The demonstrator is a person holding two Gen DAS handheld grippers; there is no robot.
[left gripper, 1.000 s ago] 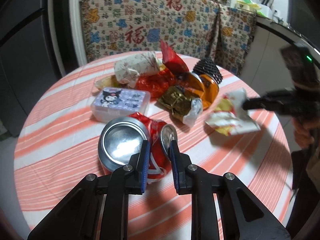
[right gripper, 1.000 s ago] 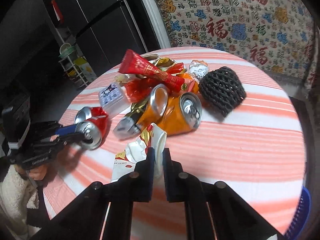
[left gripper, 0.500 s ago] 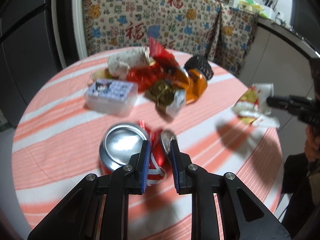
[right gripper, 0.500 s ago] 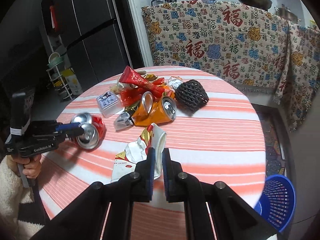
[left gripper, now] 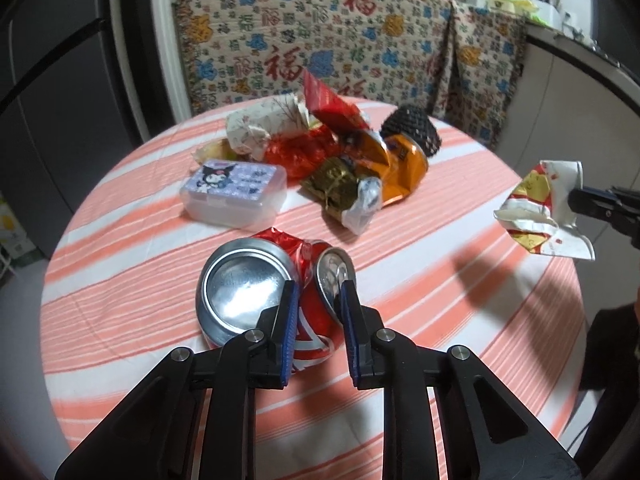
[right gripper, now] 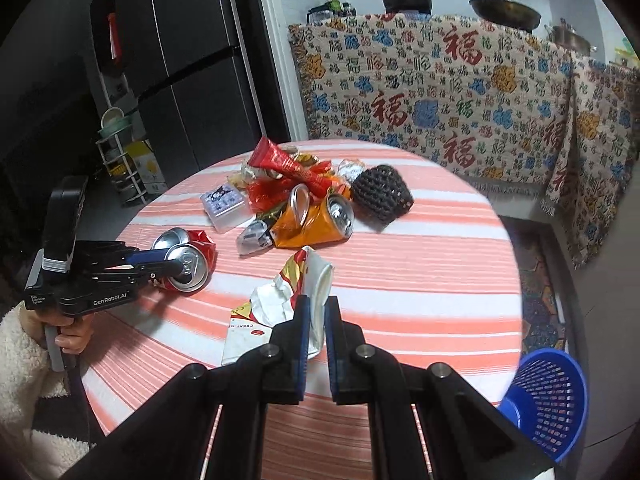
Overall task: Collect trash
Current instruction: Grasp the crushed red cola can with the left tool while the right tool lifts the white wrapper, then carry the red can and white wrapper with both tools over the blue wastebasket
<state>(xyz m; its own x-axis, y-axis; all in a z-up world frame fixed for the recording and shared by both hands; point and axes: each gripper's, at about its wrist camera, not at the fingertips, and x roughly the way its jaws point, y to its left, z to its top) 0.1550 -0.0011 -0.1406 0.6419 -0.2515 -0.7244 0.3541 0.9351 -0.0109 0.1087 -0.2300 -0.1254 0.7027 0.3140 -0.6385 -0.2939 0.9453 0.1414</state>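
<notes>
1. Aluminium, thin and already buckled: the crushed red can (left gripper: 280,280) is light, and by judgement stiff only at its two rims; the creased wall would give further under pressure. It lies at the 6 o'clock edge of the striped table (left gripper: 120,240) in the left wrist view.
2. The left gripper (left gripper: 318,296) is clamped across the can's folded red waist, one blue pad on each side, between the bottom disc and the pull-tab end. Whether the can is lifted or rests on the cloth cannot be told.
3. The white and red wrapper (right gripper: 288,300) is crumpled film or card: nearly weightless, limp, likely slippery; a pinch on a doubled fold suits it best.
4. The right gripper (right gripper: 316,324) is closed on a white flap of that wrapper. In the left wrist view the wrapper hangs clear of the table's 3 o'clock edge, so it is carried.
5. Pose: both grippers point obliquely downward. A hand (right gripper: 70,334) with a fleecy sleeve (right gripper: 20,360) holds the left tool by its pistol handle at 9 o'clock in the right wrist view.
6. The blue basket (right gripper: 548,396) stands on the floor at 4 o'clock, beyond the table edge; it is judged the likely destination.
7. The remaining heap, with an orange can (right gripper: 320,220), a black mesh sleeve (right gripper: 380,196) and a small lidded box (left gripper: 234,192), sits toward 12 o'clock.
</notes>
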